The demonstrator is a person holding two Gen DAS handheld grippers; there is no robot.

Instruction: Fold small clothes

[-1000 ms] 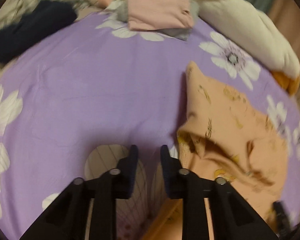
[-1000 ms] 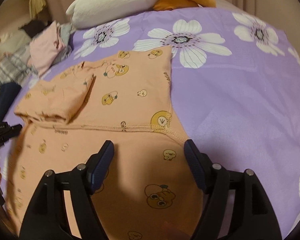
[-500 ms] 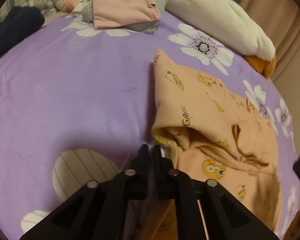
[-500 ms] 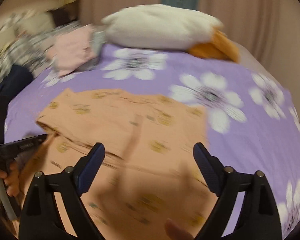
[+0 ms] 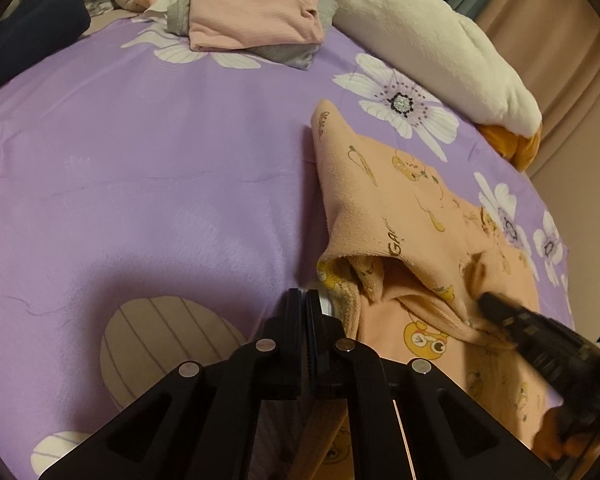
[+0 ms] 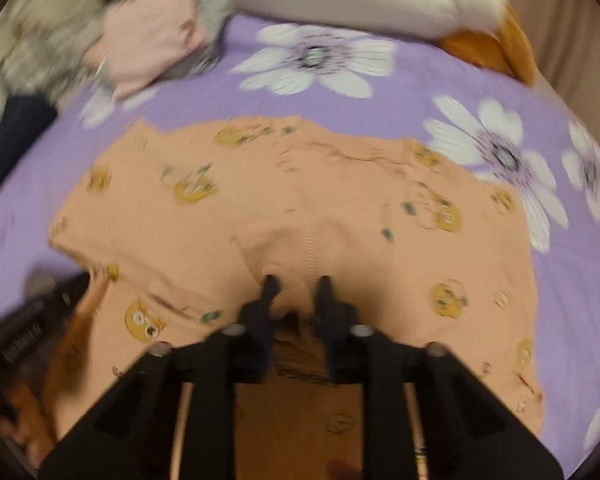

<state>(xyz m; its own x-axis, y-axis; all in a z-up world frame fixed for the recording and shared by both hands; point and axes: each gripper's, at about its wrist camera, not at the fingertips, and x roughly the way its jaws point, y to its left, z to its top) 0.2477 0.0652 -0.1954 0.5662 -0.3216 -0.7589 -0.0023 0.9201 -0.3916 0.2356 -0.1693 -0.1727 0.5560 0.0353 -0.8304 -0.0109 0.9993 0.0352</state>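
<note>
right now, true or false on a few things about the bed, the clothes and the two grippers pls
1. The left gripper has its jaws closed together. True.
2. The orange garment has a plain print. False: it is covered in yellow cartoon figures.
3. A folded pink garment lies at the far side of the purple bedspread. True.
4. The right gripper is over bare bedspread. False: its jaws are closing with a bunch of the orange garment between them.
5. The white plush pillow lies on top of the orange garment. False: they lie apart.
</note>
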